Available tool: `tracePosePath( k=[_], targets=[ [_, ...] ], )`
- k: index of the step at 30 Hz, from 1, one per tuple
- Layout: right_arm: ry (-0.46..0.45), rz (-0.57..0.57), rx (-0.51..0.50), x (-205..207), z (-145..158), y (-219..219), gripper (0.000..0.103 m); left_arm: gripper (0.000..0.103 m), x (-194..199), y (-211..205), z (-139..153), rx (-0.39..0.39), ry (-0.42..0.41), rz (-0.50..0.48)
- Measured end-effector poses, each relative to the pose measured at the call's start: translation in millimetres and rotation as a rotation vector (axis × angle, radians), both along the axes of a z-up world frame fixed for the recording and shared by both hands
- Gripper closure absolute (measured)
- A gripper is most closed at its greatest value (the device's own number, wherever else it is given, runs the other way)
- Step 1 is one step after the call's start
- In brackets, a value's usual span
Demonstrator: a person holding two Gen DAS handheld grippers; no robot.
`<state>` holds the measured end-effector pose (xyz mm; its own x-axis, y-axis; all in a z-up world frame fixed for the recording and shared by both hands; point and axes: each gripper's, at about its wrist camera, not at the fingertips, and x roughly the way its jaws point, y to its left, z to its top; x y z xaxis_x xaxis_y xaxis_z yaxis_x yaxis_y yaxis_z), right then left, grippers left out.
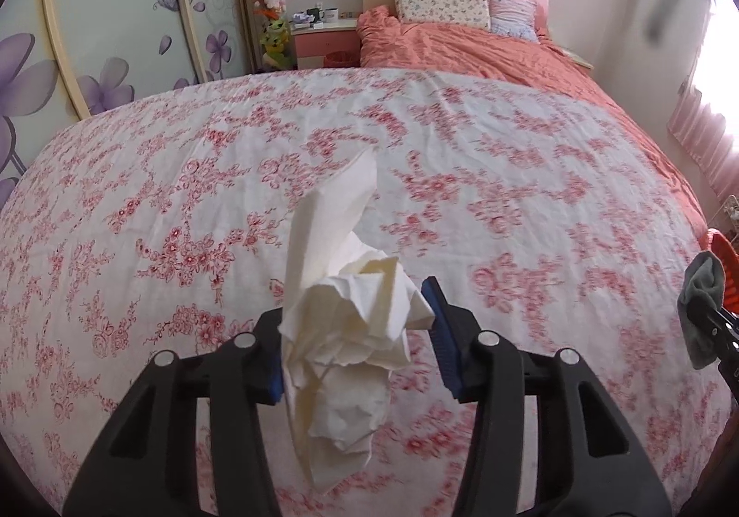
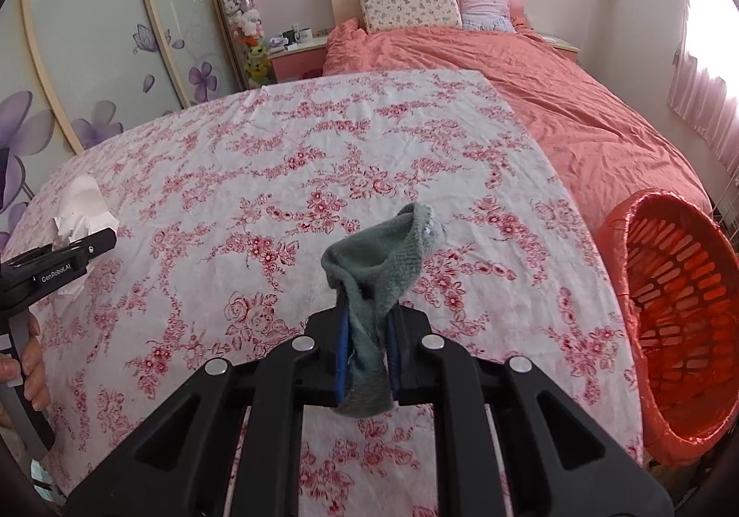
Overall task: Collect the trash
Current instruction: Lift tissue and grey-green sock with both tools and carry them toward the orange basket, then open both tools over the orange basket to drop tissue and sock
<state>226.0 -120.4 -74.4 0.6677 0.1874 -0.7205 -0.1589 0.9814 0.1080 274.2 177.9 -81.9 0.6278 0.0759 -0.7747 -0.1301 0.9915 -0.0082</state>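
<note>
My left gripper (image 1: 358,332) is shut on a crumpled white tissue (image 1: 344,323) and holds it above the flowered bedspread (image 1: 184,194); the tissue hangs down between the blue pads. My right gripper (image 2: 367,360) is shut on a grey-green sock (image 2: 383,267) above the same bedspread (image 2: 277,175). The sock also shows at the right edge of the left wrist view (image 1: 699,304). The left gripper and tissue (image 2: 81,207) show at the left edge of the right wrist view. An orange mesh basket (image 2: 679,323) stands to the right of the right gripper, its mouth tilted toward me.
The orange duvet (image 2: 577,101) covers the far right of the bed, with two pillows (image 2: 411,7) at the headboard. A pink nightstand (image 1: 325,44) with cups stands left of the bed. Wardrobe doors (image 1: 115,32) with purple flowers line the left. Pink curtains (image 2: 706,111) hang at the right.
</note>
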Motion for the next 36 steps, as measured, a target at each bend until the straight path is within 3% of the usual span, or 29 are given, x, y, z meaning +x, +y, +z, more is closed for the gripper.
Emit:
tracePosePath(
  k=[17,29,36],
  targets=[
    [-0.129,-0.047,0.044,-42,58,-42,0.090,0.054,-37,-77,74,0.004,-0.121,-0.153],
    [-0.199,-0.170,0.069,-72,80,-111,0.090,0.054,-61,-185,106,-0.037,-0.182,-0.377],
    [-0.203,-0.279,0.094,-75,78,-166,0.090,0.054,-66,-258,110,-0.067,-0.195,-0.516]
  ],
)
